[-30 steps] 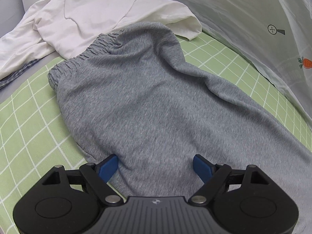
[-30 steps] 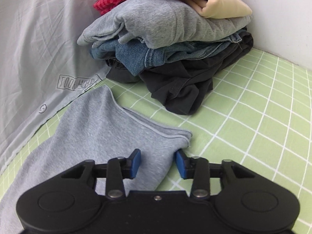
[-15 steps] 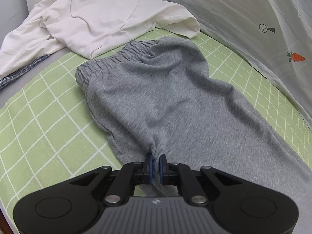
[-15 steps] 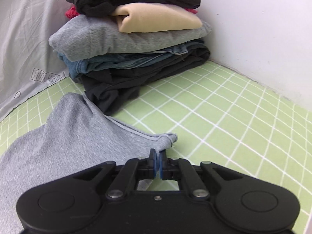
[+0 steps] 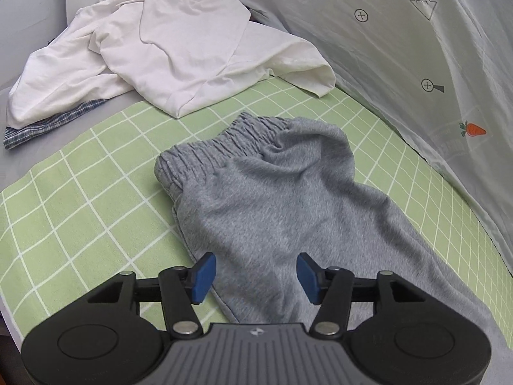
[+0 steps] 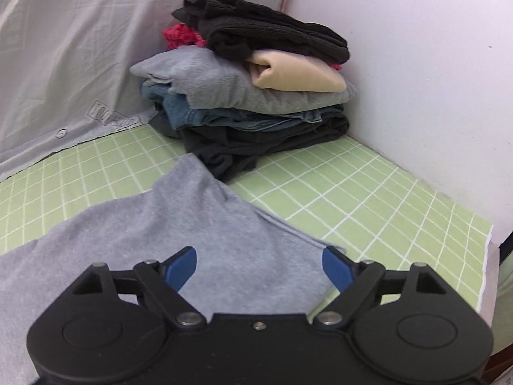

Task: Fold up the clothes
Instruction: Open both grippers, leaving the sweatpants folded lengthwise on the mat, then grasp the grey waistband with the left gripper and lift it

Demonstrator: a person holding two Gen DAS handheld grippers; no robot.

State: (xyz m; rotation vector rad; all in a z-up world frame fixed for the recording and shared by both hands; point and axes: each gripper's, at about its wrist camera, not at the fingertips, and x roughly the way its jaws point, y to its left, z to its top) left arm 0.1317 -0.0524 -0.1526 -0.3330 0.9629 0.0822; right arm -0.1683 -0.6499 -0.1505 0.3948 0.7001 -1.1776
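Grey sweatpants lie on the green checked mat, with the elastic waistband at the far end. My left gripper is open and empty over the near edge of the pants. In the right wrist view the leg end of the same grey pants lies flat on the mat. My right gripper is open and empty over the leg hem.
A crumpled white garment and a blue plaid cloth lie beyond the waistband. A stack of folded clothes stands in the corner by the white wall. A grey sheet runs along the side.
Both grippers were shut on the pants half a second ago and have opened, letting the fabric go. The pants now lie nearer, away from the white garment and the stack.
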